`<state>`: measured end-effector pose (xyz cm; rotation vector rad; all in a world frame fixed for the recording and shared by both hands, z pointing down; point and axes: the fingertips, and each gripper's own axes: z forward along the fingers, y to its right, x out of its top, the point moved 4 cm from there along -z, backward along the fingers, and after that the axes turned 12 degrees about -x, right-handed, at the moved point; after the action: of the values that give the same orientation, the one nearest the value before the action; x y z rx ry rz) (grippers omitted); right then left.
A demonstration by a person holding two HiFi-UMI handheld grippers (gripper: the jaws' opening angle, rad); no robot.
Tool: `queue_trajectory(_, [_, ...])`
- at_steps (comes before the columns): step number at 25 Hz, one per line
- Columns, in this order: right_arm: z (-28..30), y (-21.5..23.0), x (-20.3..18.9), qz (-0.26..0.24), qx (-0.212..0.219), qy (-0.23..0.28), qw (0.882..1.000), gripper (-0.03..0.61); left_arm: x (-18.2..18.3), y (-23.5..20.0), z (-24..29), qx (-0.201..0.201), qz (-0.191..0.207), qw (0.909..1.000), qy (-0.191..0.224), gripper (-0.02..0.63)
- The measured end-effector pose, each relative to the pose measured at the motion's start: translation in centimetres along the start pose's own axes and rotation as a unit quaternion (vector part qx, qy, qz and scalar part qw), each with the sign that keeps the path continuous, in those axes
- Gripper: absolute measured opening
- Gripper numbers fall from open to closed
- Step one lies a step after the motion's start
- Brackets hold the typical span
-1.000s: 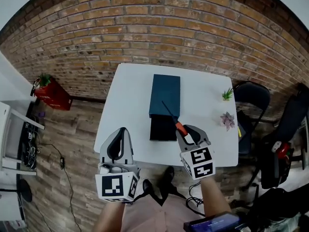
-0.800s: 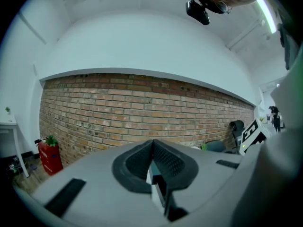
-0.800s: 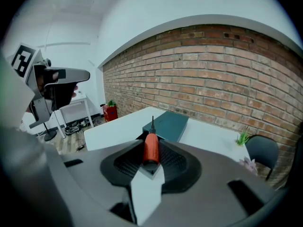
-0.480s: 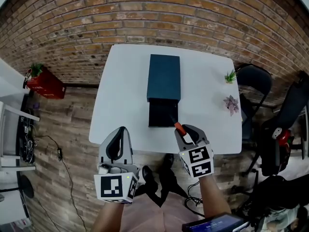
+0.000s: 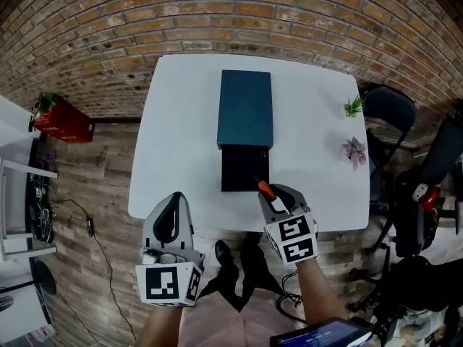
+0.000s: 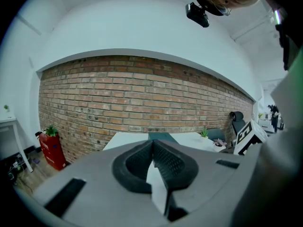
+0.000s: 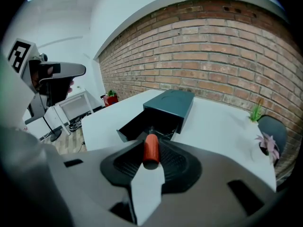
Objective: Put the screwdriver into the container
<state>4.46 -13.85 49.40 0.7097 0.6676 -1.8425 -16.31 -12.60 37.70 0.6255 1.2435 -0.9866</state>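
Observation:
A dark teal container [image 5: 246,110] lies on the white table [image 5: 181,136], its black drawer [image 5: 242,170] pulled out toward me. My right gripper [image 5: 270,196] is shut on the orange handle of the screwdriver [image 5: 265,190], and the thin shaft points up-left over the drawer's near right corner. In the right gripper view the handle of the screwdriver [image 7: 151,149] sits between the pads, aimed at the open drawer [image 7: 142,122] of the container [image 7: 171,104]. My left gripper [image 5: 173,201] hangs off the table's near edge, shut and empty; the left gripper [image 6: 152,146] shows its pads meeting.
Two small plants [image 5: 354,108] [image 5: 355,151] stand near the table's right edge. A black chair [image 5: 391,114] is just beyond that edge. A red object [image 5: 64,126] sits on the wood floor at left. A brick wall [image 5: 239,20] runs behind the table.
Both grippers have sunk. The screwdriver's tip has come back from over the container's lid to over the open drawer.

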Motion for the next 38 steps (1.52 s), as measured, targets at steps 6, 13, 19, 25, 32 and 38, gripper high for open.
queue_trajectory(6, [2.6,-0.2,-0.3,0.000,0.017,-0.019,1.000,0.105,-0.9,-1.3,1.4,0.010,-0.005,0.9998,-0.019,0.011])
queue_trajectory(13, [5.1,-0.4,0.6,-0.008,0.039,-0.026,0.999,0.106,-1.4,-2.6,2.7,0.024,-0.012,0.9992,-0.030,0.011])
queue_trajectory(19, [6.3,-0.9,1.2,-0.025,0.051,-0.030,0.998,0.109,-1.4,-3.0,3.3,0.033,-0.015,0.9988,-0.033,0.011])
queue_trajectory(25, [6.4,-1.1,1.5,-0.034,0.062,-0.025,0.997,0.145,-1.0,-2.8,3.0,0.037,-0.014,0.9988,-0.029,0.011])
queue_trajectory(32, [3.1,-0.1,3.8,-0.007,0.045,0.025,0.999,0.146,1.3,-1.7,1.6,0.032,0.003,0.9995,0.004,0.011])
queue_trajectory(38, [-3.3,0.6,8.7,0.021,0.010,0.118,0.993,0.135,5.8,0.0,-0.3,0.015,0.032,0.9977,0.058,0.011])
